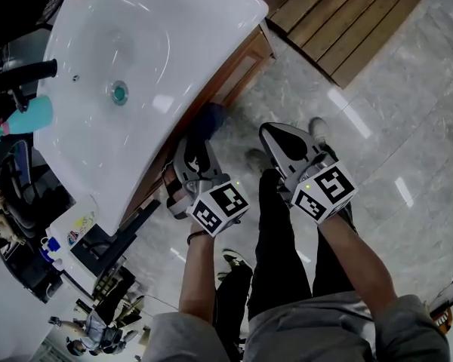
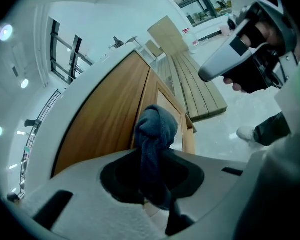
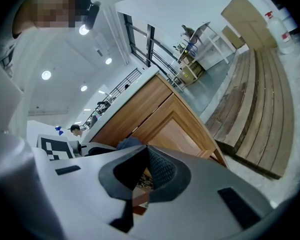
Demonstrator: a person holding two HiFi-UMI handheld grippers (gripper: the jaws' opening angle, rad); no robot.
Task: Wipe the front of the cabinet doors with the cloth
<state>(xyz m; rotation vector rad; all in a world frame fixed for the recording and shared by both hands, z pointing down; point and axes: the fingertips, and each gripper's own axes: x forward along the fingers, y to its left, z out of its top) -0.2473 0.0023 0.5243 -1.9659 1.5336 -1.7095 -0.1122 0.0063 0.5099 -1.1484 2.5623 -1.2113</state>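
The wooden cabinet (image 1: 240,68) stands under a white sink top, its doors facing the tiled floor. My left gripper (image 1: 201,137) is shut on a dark blue cloth (image 1: 211,115), which is bunched up close to the cabinet front. In the left gripper view the cloth (image 2: 156,131) hangs between the jaws, in front of the wooden door (image 2: 110,119). My right gripper (image 1: 270,131) hovers just right of the left one, a little off the cabinet. In its own view the right gripper (image 3: 146,160) is shut with nothing in it, and the cabinet door (image 3: 172,129) lies ahead.
The white sink basin (image 1: 147,21) overhangs the cabinet, with a teal bottle (image 1: 26,116) at its left edge. Wooden slat decking (image 1: 347,13) runs along the far right. A glossy marble floor (image 1: 396,134) lies below. The person's dark trouser legs (image 1: 275,247) stand under the grippers.
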